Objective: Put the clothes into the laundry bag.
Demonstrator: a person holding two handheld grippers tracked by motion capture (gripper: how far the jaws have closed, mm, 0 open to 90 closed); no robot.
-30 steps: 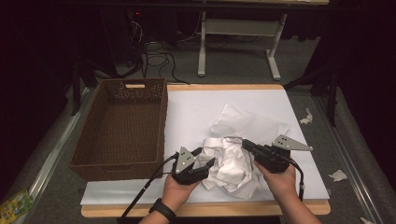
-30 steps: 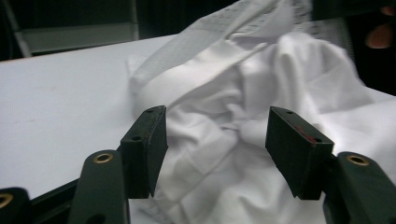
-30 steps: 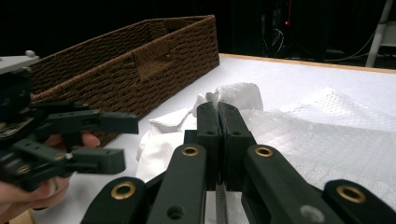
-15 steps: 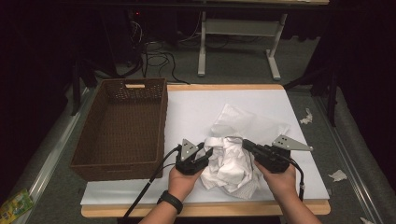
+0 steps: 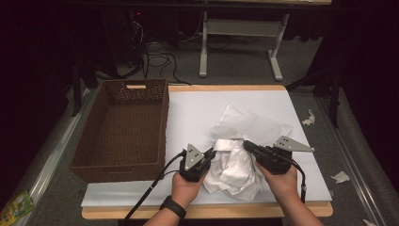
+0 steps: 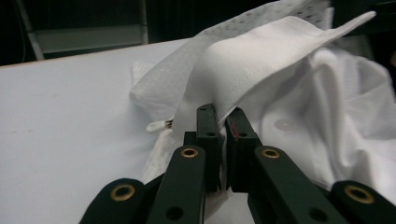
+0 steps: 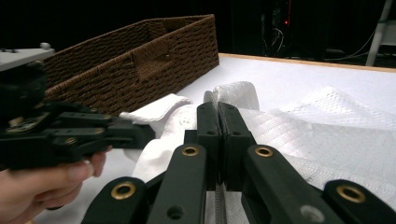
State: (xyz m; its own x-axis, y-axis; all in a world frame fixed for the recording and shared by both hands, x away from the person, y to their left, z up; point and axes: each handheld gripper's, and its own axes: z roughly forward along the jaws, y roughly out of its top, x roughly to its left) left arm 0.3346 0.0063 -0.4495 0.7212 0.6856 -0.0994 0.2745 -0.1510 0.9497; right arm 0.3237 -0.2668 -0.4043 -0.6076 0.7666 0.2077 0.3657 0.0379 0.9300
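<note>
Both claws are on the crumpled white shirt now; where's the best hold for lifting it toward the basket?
Keep the holds you have: the left claw pinches the stiff folded collar edge of the white shirt from its left, the right claw a raised fold from its right. Those ridges stand above the table, so they probably grip better than the flat parts. The basket lies left.

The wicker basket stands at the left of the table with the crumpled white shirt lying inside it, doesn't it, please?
Not quite. The wicker basket does stand at the left of the table, but the high view shows the crumpled white shirt lying on the table to the basket's right, held between the left tongs and the right tongs.
</note>
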